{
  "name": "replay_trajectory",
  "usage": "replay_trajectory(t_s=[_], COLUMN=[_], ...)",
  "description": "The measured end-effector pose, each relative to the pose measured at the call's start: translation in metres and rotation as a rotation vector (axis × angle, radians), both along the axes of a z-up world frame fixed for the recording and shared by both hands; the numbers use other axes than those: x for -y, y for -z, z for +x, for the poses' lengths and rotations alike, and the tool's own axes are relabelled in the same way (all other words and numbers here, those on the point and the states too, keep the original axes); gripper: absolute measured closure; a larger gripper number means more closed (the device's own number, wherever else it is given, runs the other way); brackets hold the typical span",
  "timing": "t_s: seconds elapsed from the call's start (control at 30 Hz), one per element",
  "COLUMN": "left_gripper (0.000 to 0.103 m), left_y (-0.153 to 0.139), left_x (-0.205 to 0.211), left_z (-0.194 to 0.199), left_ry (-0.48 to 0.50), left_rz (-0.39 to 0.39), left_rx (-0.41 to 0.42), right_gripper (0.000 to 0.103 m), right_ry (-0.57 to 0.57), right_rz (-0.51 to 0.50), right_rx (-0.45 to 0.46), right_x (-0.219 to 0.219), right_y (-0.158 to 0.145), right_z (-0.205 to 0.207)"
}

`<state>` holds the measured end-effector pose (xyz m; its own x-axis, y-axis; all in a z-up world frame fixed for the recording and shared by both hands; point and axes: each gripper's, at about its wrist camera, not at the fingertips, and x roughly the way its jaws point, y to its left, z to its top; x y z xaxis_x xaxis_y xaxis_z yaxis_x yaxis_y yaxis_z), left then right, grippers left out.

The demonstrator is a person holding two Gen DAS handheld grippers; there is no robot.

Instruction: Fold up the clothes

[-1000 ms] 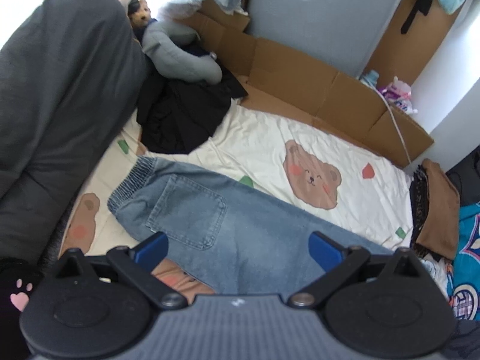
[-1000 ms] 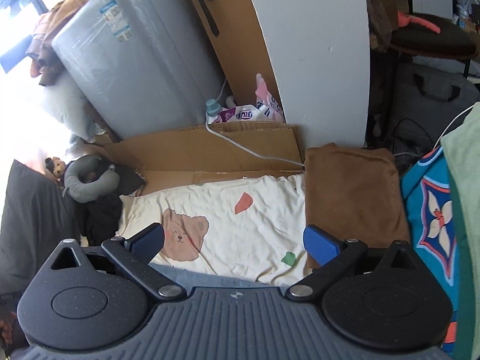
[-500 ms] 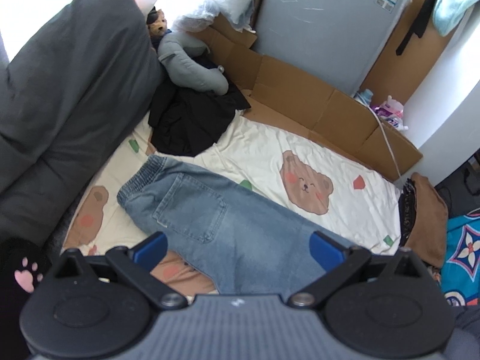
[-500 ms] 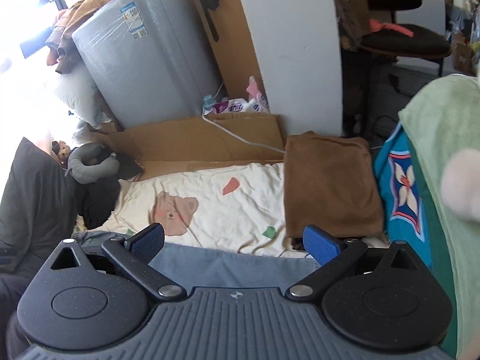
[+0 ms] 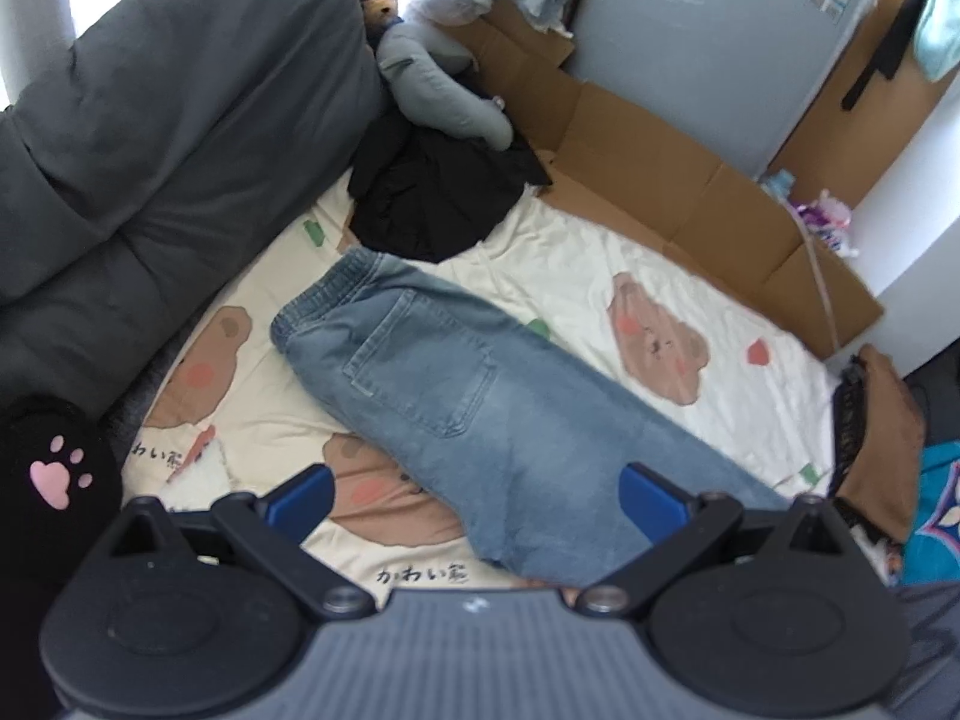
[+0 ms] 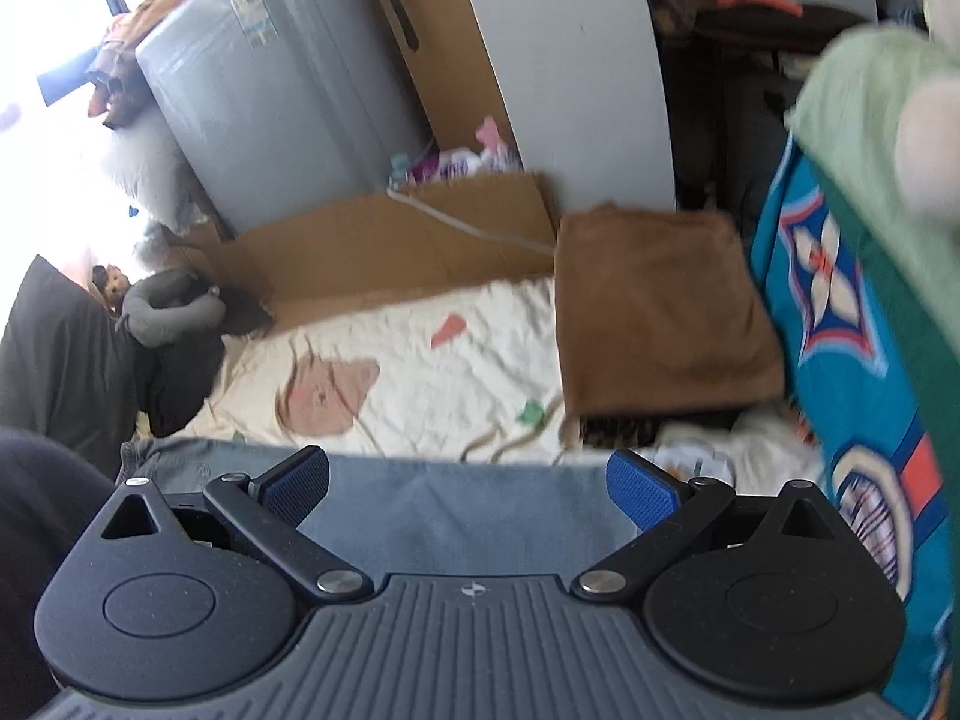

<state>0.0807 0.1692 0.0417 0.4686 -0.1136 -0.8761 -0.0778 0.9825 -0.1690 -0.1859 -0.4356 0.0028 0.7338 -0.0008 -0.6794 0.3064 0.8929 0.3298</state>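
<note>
Both tongs hovered wide apart and empty, the left tongs (image 5: 477, 495) above the jeans (image 5: 474, 402), which lay halved lengthwise on the bear-print sheet (image 5: 600, 264), waistband ahead to the left, legs running back to the right under the right tongs (image 6: 474, 483). Best done, probably, by pinching both layers at the hem and carrying it squarely up to the waistband.

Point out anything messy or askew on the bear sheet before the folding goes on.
The jeans lie diagonally across the bear sheet, folded lengthwise. A black garment sits crumpled in a heap by the waistband, partly under a grey neck pillow. The brown folded cloth looks neat. Nothing looks spilled or damaged.
</note>
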Motion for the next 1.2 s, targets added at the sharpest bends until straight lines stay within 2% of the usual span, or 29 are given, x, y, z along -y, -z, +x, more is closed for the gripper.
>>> replay_trajectory(t_s=[0.17,0.3,0.43,0.6,0.7,0.9,0.93,1.07,1.2], left_gripper=[0.001,0.001,0.001,0.001,0.001,0.001,0.001,0.001,0.001], left_y=[0.013,0.028,0.052,0.092,0.117,0.166,0.173,0.193,0.207], left_x=[0.004,0.013,0.021,0.034,0.043,0.054,0.054,0.053,0.053], left_z=[0.001,0.005,0.01,0.012,0.011,0.007,0.005,0.002,0.001], left_ry=[-0.007,0.015,0.015,0.042,0.064,0.076,0.076,0.072,0.051], left_rz=[-0.003,0.007,0.014,-0.013,-0.003,0.017,0.013,0.023,0.026], left_rx=[-0.009,-0.017,-0.04,-0.063,-0.078,-0.144,-0.153,-0.176,-0.201], right_gripper=[0.001,0.001,0.002,0.003,0.009,0.014,0.018,0.028,0.029], right_ry=[0.029,0.063,0.046,0.117,0.16,0.266,0.286,0.39,0.496], right_rz=[0.035,0.058,0.036,0.11,0.169,0.305,0.328,0.465,0.604], right_rx=[-0.01,-0.061,-0.1,-0.156,-0.173,-0.177,-0.173,-0.129,-0.062], right_x=[0.0,-0.001,-0.006,0.002,0.009,0.021,0.023,0.035,0.047], right_y=[0.038,0.073,0.106,0.157,0.189,0.251,0.261,0.3,0.334], right_z=[-0.013,-0.024,-0.028,-0.028,-0.031,-0.043,-0.045,-0.054,-0.062])
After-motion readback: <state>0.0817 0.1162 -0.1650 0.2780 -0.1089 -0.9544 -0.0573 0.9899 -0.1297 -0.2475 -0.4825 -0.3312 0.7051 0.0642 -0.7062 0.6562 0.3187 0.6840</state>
